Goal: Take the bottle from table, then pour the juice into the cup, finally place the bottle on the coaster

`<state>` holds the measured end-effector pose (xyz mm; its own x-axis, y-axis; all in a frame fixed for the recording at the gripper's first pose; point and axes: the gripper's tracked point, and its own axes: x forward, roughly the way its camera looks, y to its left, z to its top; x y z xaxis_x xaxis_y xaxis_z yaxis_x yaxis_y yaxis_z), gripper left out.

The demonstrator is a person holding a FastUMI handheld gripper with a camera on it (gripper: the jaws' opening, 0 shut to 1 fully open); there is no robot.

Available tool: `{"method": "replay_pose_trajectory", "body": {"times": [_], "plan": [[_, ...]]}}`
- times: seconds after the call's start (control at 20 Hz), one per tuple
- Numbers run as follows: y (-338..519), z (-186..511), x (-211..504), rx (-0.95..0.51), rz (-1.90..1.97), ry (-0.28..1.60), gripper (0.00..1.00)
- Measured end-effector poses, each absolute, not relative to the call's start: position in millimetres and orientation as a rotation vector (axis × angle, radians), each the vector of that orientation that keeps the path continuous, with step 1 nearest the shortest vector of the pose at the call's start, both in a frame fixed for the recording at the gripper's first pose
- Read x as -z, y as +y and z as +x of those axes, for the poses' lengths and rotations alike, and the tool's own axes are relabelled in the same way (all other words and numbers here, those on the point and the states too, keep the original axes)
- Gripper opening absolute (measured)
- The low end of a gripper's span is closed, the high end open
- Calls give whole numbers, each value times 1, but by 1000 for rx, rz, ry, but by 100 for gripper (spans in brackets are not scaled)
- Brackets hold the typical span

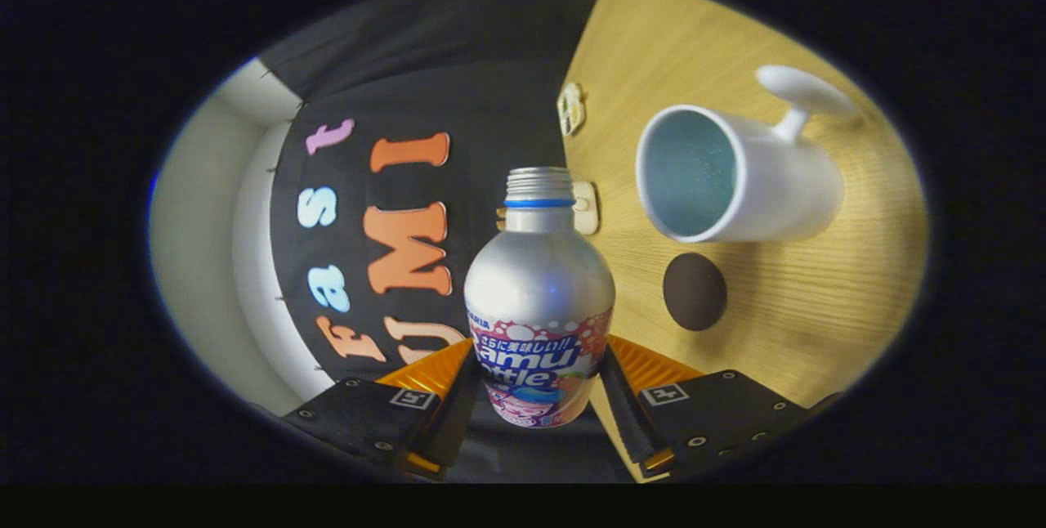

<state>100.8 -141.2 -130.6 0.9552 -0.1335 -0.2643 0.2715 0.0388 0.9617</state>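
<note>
Claw (535, 385) clamped on the bottle's (539, 299) labelled lower body, a slick, dentable metal shell with no cap on, so grip low and firm.

So colour-wise: the matte silver aluminium bottle (538, 283) has a bare silver threaded neck with a thin blue ring just under it, and a busy label wrapped round the lower half, mostly pink and magenta with white bubbles, white lettering on a blue band, plus a bit of cartoon art at the bottom. The glossy white ceramic cup (739, 176) looks pale bluish inside. The round dark brown coaster (694, 292) is plain, no pattern. The light yellowish wooden table (825, 299) shows fine straight grain lines.
</note>
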Motion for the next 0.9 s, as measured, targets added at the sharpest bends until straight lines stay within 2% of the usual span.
{"method": "replay_pose_trajectory", "body": {"times": [0.45, 0.6, 0.9], "plan": [[-157, 129, 101, 305, 725, 123, 76], [-169, 134, 106, 344, 536, 184, 76], [-171, 148, 120, 333, 270, 274, 76]]}}
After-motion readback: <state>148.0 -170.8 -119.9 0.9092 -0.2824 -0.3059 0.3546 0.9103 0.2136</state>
